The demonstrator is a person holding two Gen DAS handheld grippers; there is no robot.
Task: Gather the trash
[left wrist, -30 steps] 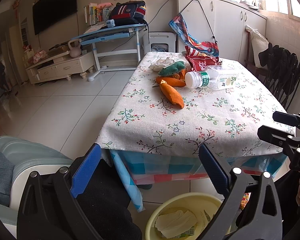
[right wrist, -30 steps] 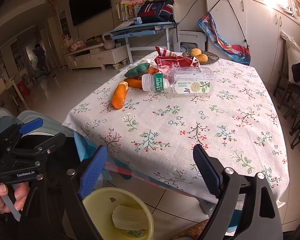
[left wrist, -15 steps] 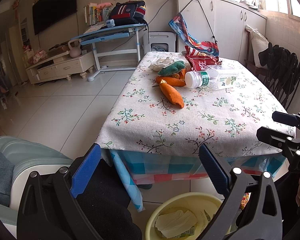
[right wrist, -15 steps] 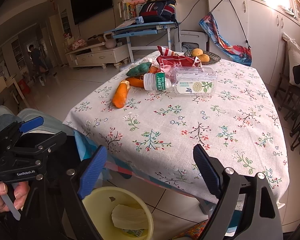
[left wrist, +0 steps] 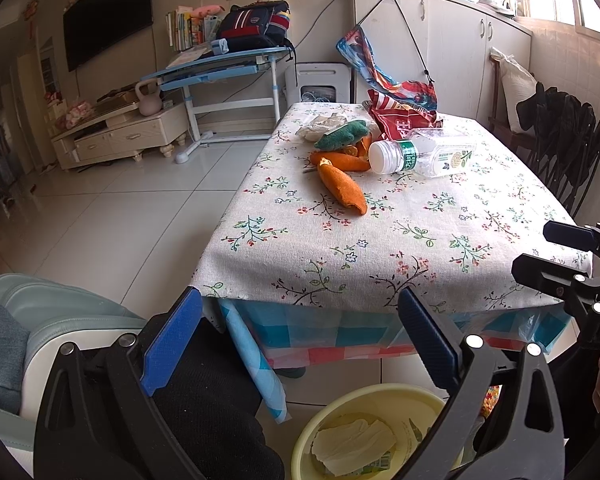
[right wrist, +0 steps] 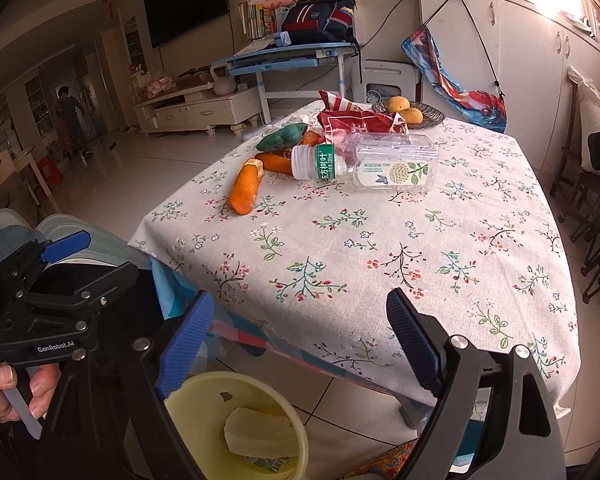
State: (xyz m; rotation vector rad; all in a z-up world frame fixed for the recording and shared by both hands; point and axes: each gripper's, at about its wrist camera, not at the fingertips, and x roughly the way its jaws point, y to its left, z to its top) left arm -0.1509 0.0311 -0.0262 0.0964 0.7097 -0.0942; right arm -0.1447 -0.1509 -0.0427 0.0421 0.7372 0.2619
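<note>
The clear plastic bottle point(right wrist: 370, 162) lies on its side, far across the flowered tablecloth point(right wrist: 380, 248). Both the left gripper point(left wrist: 296, 340) and right gripper point(right wrist: 300, 340) are wide open and empty; the right looks closer.

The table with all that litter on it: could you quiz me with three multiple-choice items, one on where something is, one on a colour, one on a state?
1. Where is the yellow bin?
A. on the table
B. on the floor by the table's near edge
C. on the desk

2. What colour is the bottle's label band?
A. green
B. red
C. black

3. How is the clear plastic bottle?
A. upright
B. lying on its side
C. held in jaws

Answers:
1 B: it stands on the tiles below the floral tablecloth.
2 A: a green band sits by the white cap.
3 B: it rests flat, and both the left gripper and the right gripper are open and empty.
</note>
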